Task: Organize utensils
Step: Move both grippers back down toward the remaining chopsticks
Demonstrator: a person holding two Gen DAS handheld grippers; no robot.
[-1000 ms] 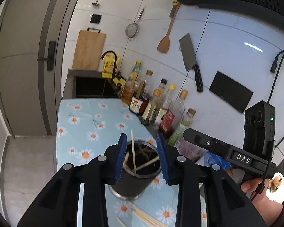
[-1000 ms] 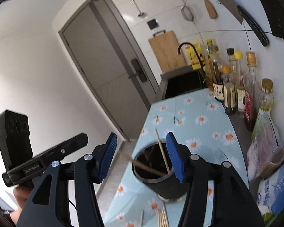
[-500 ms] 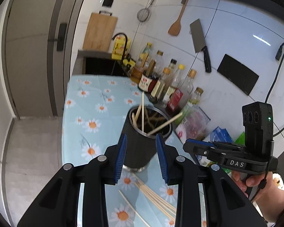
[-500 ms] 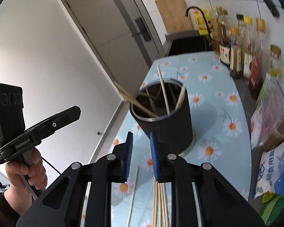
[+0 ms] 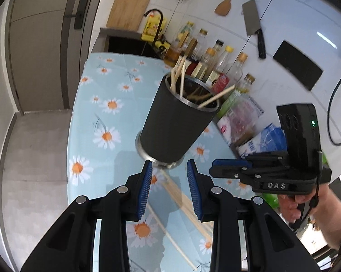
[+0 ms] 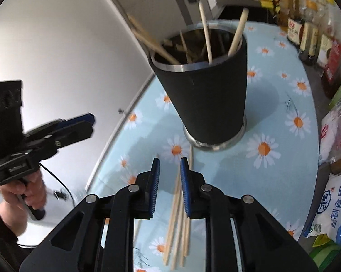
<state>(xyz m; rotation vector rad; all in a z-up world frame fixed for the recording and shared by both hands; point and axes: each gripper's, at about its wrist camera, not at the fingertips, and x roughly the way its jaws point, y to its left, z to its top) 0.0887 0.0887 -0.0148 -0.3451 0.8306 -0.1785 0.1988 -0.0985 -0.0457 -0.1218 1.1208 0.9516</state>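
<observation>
Tabletop [image 5: 95, 104]: pale blue cloth printed with white, orange-centred daisies.
Utensil holder [image 5: 175, 127]: matte black with a silver rim and base.
Chopsticks [image 6: 179, 213]: pale wood.
Hand-held gripper pads [image 5: 145, 185]: blue on black arms.
Wall tiles [image 5: 295, 18]: glossy white.

White letters "DAS" stand on the black body of the right gripper [image 5: 229, 166]. A white and blue bag [image 6: 331, 206] carries large Chinese characters reading 食用盐. The bottle labels are too blurred to read.
</observation>
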